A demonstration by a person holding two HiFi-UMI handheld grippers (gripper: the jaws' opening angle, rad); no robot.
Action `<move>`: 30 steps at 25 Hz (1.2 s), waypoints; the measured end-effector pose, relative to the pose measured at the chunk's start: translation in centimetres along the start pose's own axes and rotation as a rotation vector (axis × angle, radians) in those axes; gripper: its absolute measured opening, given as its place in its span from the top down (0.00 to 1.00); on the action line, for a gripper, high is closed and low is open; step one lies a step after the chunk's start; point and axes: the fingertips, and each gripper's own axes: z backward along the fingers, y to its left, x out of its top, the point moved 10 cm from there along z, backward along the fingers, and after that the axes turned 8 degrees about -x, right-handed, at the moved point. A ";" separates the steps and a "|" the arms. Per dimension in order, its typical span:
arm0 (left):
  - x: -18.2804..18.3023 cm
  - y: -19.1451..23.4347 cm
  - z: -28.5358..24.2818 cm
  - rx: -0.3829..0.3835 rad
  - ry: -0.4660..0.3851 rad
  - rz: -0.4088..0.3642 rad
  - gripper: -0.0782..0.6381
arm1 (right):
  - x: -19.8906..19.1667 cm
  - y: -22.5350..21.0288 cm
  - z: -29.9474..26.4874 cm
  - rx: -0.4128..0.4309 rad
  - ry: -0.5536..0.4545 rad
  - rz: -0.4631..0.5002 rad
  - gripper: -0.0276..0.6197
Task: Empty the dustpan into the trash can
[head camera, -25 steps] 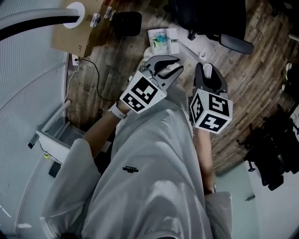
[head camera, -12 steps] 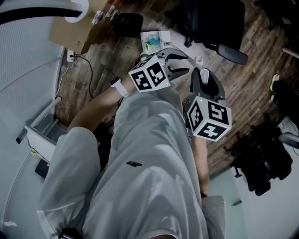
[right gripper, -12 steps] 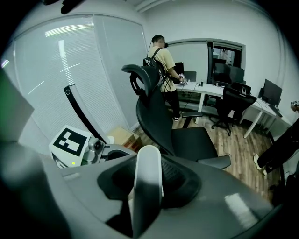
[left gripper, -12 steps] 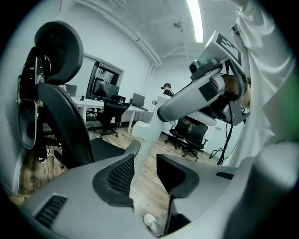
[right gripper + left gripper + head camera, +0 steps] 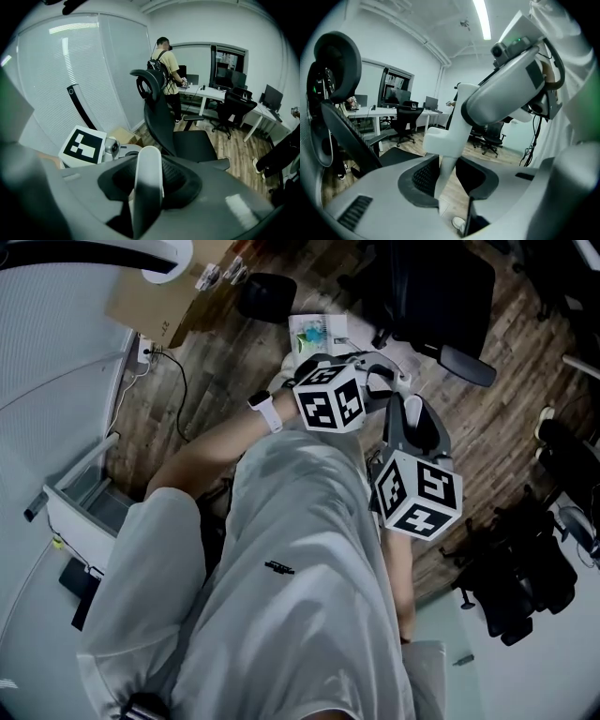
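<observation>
head view: left gripper point(image 5: 382, 381) and right gripper point(image 5: 412, 404) close together above the wooden floor point(image 5: 234, 362); black trash can point(image 5: 267, 294) ahead
left gripper view: jaws apart, white handle point(image 5: 443, 164) between them, unclamped
right gripper view: jaws closed on the white handle point(image 5: 149, 187); pan itself not discernible
</observation>
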 end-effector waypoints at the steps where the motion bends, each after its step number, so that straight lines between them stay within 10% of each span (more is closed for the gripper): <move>1: 0.2 -0.1 0.0 0.001 -0.001 -0.003 0.73 | 0.1 0.0 0.2 -0.005 -0.002 -0.009 0.75; 30: 4.7 1.3 7.3 0.135 -0.087 -0.031 0.72 | 5.2 3.6 3.2 0.066 -0.204 0.005 0.75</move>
